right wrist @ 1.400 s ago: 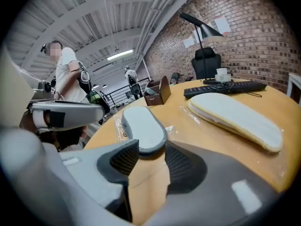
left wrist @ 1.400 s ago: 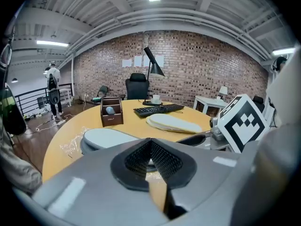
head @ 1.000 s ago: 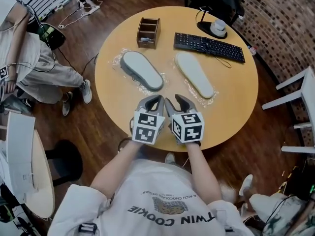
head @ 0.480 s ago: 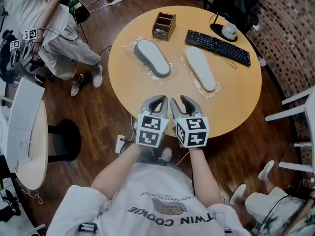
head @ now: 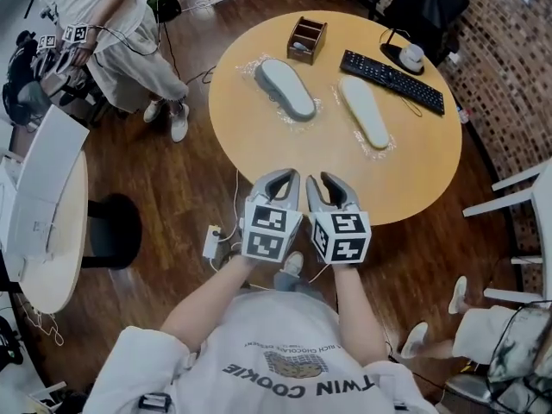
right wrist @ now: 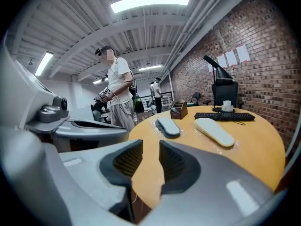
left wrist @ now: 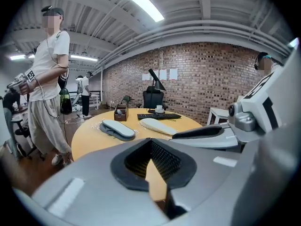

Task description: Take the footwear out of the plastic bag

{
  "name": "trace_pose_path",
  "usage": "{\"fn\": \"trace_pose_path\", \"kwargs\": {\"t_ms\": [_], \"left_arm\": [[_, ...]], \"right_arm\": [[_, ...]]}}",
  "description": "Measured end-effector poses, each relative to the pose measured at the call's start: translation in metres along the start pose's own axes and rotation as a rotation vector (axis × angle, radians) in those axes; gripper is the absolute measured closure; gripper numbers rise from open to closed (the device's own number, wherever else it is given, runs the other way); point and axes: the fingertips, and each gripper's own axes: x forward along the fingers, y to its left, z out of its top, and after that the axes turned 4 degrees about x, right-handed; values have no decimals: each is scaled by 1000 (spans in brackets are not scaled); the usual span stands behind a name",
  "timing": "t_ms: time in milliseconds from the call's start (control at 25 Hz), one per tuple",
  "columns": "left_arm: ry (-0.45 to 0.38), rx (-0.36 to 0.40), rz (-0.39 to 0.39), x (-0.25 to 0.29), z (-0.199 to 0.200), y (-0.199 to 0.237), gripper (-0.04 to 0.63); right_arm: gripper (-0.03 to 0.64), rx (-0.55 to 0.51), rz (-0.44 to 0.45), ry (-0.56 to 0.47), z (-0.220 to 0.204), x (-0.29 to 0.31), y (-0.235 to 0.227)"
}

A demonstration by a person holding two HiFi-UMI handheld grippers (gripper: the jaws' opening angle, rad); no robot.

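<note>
Two pale grey slippers lie on the round wooden table (head: 259, 149), each in crinkled clear plastic: the left slipper (head: 286, 89) (left wrist: 119, 129) (right wrist: 168, 126) and the right slipper (head: 366, 110) (left wrist: 157, 125) (right wrist: 214, 131). Both grippers hang side by side off the table's near edge, well short of the slippers. My left gripper (head: 280, 178) (left wrist: 150, 142) has its pad tips touching and holds nothing. My right gripper (head: 329, 180) (right wrist: 150, 161) shows a narrow gap; its jaws have just been closing, with nothing between them.
A black keyboard (head: 392, 80), a wooden organiser box (head: 307, 40) and a cup on a black stand (head: 410, 57) sit at the table's far side. A person (head: 129, 50) stands at the left by a white table (head: 47, 214). A white chair (head: 526, 205) is at the right.
Both grippers have drawn back together from above the table's near rim to over the floor in front of it. The slippers now lie farther from them.
</note>
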Motion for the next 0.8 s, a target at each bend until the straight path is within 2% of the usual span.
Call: {"fn": "trace_pose_path", "kwargs": {"t_ms": [480, 800], "left_arm": [[-52, 6, -25, -118, -35, -32, 589], [-70, -1, -74, -171, -51, -70, 589]], "right_arm": [[531, -45, -33, -41, -32, -88, 80], [569, -46, -83, -42, -59, -151, 109]]}}
